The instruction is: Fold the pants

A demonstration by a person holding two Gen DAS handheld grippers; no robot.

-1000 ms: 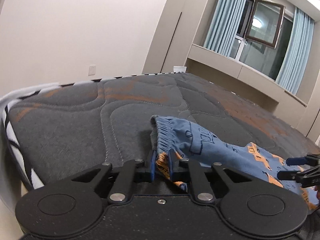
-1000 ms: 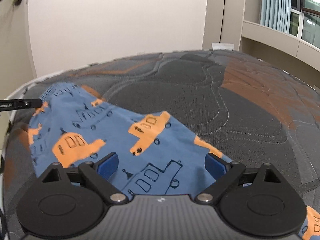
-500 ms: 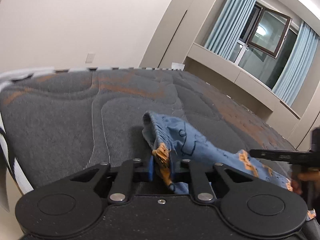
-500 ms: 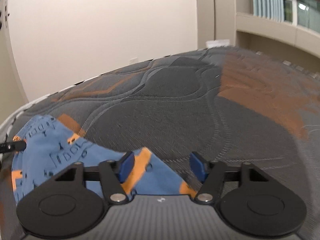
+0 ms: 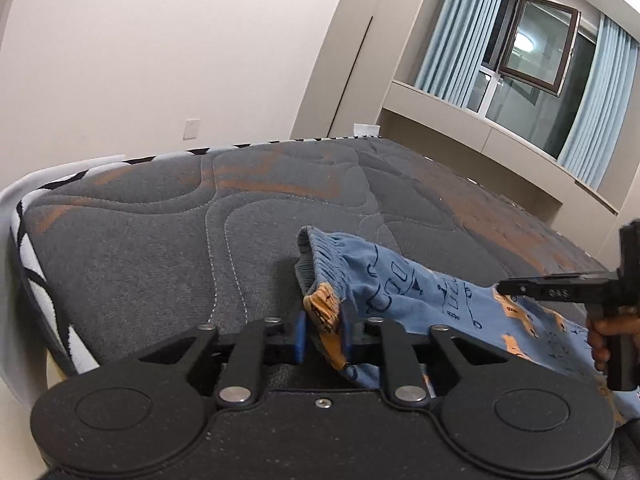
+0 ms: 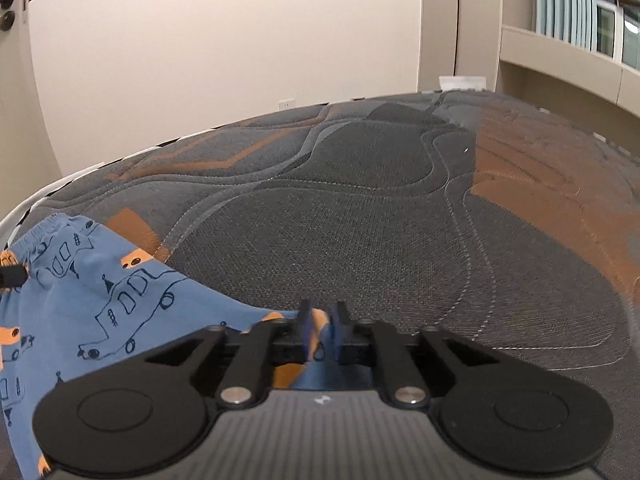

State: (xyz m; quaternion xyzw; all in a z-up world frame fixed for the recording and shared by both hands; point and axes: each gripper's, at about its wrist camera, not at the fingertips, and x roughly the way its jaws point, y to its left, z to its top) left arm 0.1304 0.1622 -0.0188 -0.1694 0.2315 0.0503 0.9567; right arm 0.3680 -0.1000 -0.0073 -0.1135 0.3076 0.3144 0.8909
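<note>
While the mattress (image 5: 160, 248) lay bare and wide under everything, grey quilting with rusty orange patches, the pants (image 5: 400, 276) took up only its near edge, blue cloth printed with orange and outlined cars. They lay spread flat for most of their length, with the gathered waistband (image 5: 320, 252) pulled up off the surface at one end.

That raised end was in the left gripper (image 5: 323, 330), whose blue pads were drawn in close on a bunched orange-and-blue fold just below the waistband. At the other end the right gripper (image 6: 320, 330) stood low against the mattress, its fingers likewise nearly together with a pinch of cloth between them; from the left camera its black body showed out past the fabric, a hand around the handle.

To my eye both ends had just been taken up, so the step in hand looked like the start of a fold: the grasps made, the lift not yet begun. The next move would call for raising both ends together, keeping the cloth taut between them so it did not sag or twist, then carrying one end over to the other and laying the edges even.
</note>
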